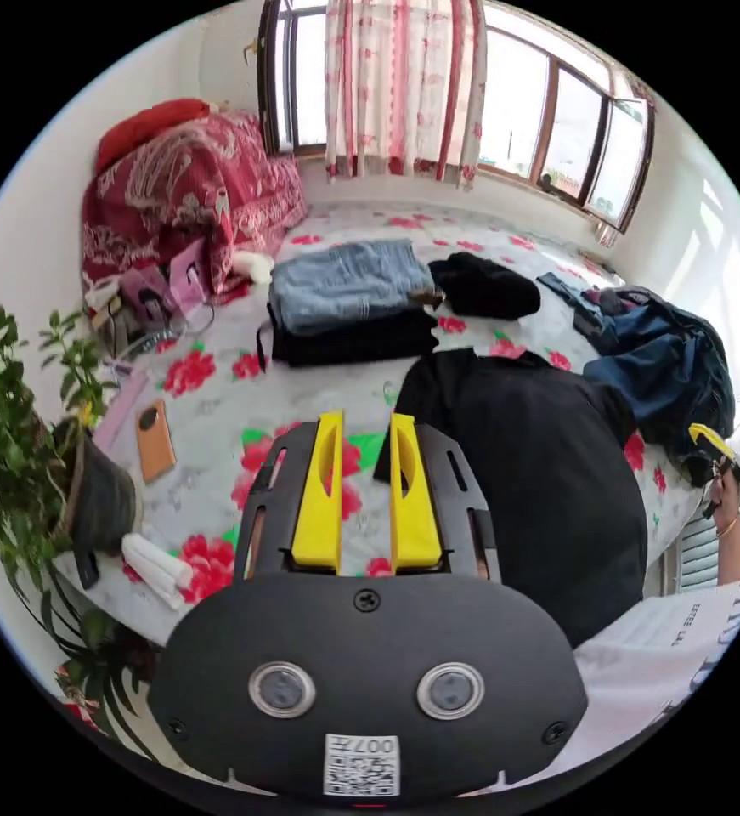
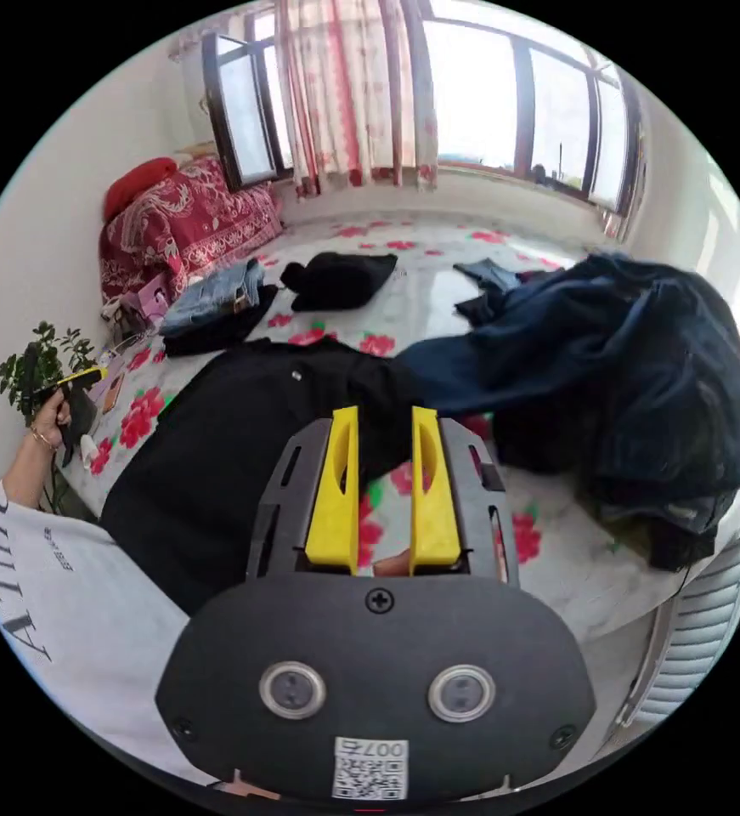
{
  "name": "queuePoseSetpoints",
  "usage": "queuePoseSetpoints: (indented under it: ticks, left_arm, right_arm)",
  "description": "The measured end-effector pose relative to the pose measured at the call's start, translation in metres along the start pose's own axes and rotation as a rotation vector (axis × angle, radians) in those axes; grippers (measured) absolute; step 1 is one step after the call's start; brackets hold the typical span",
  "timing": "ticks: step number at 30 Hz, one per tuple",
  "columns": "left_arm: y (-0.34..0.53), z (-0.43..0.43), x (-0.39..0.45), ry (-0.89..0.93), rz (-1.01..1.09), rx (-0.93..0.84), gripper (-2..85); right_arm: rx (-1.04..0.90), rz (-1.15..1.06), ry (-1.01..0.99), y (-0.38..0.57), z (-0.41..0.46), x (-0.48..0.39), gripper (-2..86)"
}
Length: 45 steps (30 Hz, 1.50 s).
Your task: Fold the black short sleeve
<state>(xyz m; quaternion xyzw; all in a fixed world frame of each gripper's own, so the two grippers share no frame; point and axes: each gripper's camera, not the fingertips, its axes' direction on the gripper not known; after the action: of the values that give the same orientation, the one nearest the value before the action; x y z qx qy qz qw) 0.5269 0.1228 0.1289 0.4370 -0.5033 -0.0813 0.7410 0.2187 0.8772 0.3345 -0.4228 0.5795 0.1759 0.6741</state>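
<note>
Grippers first: the left gripper point(image 1: 366, 416) has its yellow jaws parted with nothing between them, hanging over the flowered bedsheet point(image 1: 208, 476) just beside the black short sleeve point(image 1: 539, 476). Same deal with the right gripper point(image 2: 384, 414), jaws apart and empty, hovering at the shirt's other side, where a sleeve pokes out. Each hand also turns up at the edge of the other's view, held off the bed's edge.

The shirt lies spread flat across the near part of the bed, so I'd say this is the very start of the fold, nothing creased yet. Next move probably calls for both grippers to drop and pinch a sleeve or side edge each.

Count around it: one folded stack point(image 1: 348, 302) of jeans on black, one small black bundle point(image 1: 484, 287), one dark blue heap point(image 2: 633, 365), one red quilt point(image 1: 183, 191), one potted plant point(image 1: 30, 459).
</note>
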Motion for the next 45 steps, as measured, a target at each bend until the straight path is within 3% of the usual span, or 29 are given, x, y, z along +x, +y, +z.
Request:
queuePoseSetpoints:
  ticks: [3,6,11,15,19,21,23,28,33,45]
  left_arm:
    - [0.086,0.041,-0.008,0.073,-0.096,-0.227,9.9]
    - [0.132,0.041,-0.003,0.121,-0.118,-0.322,10.6]
    - [0.148,0.041,0.019,0.094,0.046,-0.459,13.2]
    - [0.152,0.044,0.037,0.019,0.148,-0.529,12.2]
    - [0.138,0.041,0.058,0.019,0.281,-0.535,1.5]
    - [0.127,0.043,0.064,0.041,0.317,-0.552,0.4]
    - [0.109,0.041,0.063,0.077,0.357,-0.530,-0.1]
    - [0.016,0.033,0.019,0.303,0.099,-0.334,0.4]
    - [-0.029,0.019,-0.002,0.290,-0.016,-0.248,4.7]
    - [0.067,-0.045,-0.033,0.301,0.061,-0.280,10.8]
  right_arm:
    - [-0.257,0.152,-0.137,0.085,0.061,0.025,7.9]
    - [-0.351,0.203,-0.197,0.127,0.074,0.023,9.0]
    - [-0.511,0.048,-0.164,0.136,0.078,0.009,10.2]
    - [-0.528,0.108,-0.177,0.144,0.071,0.026,9.6]
    - [-0.558,0.155,-0.199,0.148,0.085,0.032,6.8]
    - [-0.532,0.108,-0.044,0.137,0.086,0.026,3.6]
    - [-0.544,0.049,-0.025,0.119,0.088,0.024,1.7]
    - [-0.335,0.071,-0.190,0.030,0.065,0.052,0.7]
    - [-0.183,0.148,-0.151,-0.050,0.038,0.079,3.6]
    - [-0.357,0.223,-0.168,-0.004,0.030,0.102,6.7]
